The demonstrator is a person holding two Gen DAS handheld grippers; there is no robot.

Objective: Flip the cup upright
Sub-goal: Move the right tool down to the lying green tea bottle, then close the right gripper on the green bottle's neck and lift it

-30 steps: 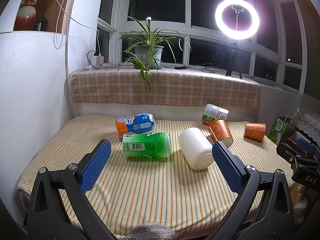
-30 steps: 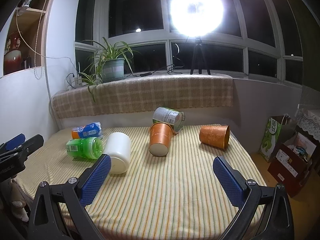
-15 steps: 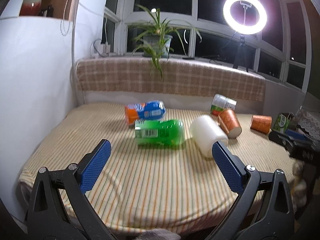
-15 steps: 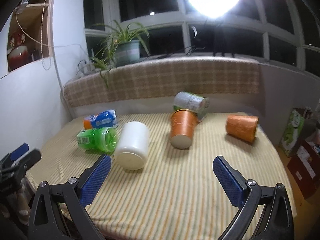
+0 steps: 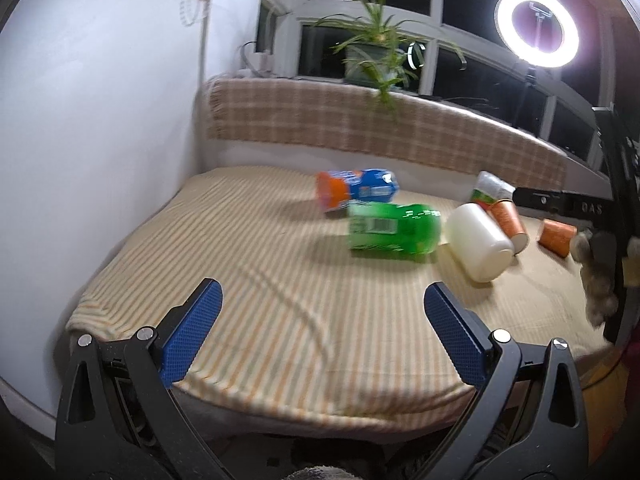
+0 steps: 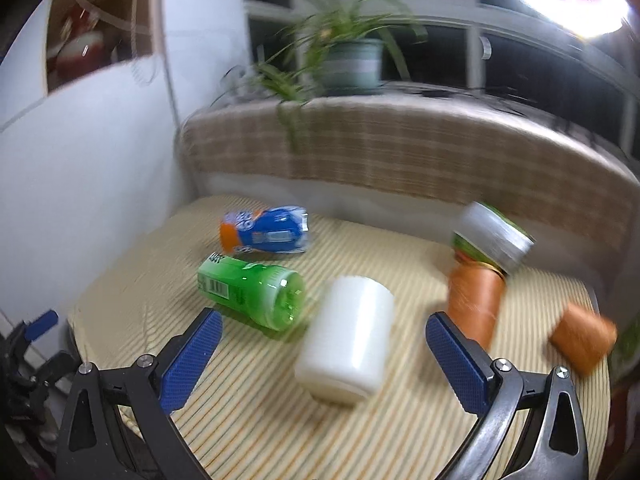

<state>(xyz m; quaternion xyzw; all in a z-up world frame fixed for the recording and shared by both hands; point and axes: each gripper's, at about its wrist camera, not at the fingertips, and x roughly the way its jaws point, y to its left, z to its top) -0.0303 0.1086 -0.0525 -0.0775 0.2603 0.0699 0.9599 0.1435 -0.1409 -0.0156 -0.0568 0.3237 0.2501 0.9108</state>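
Holding both tongs wide open with nothing in them, we see the left tongs (image 5: pixel 320 328) and right tongs (image 6: pixel 324 344) above the striped cloth (image 6: pixel 400 432). The white cup (image 6: pixel 348 340) lies on its side beside the green bottle (image 6: pixel 252 292), near two orange cups (image 6: pixel 476 304).

A home sunroom at night: potted plant (image 5: pixel 370 54) on the windowsill (image 5: pixel 460 100), upper centre, ring light (image 5: pixel 536 28) upper right.
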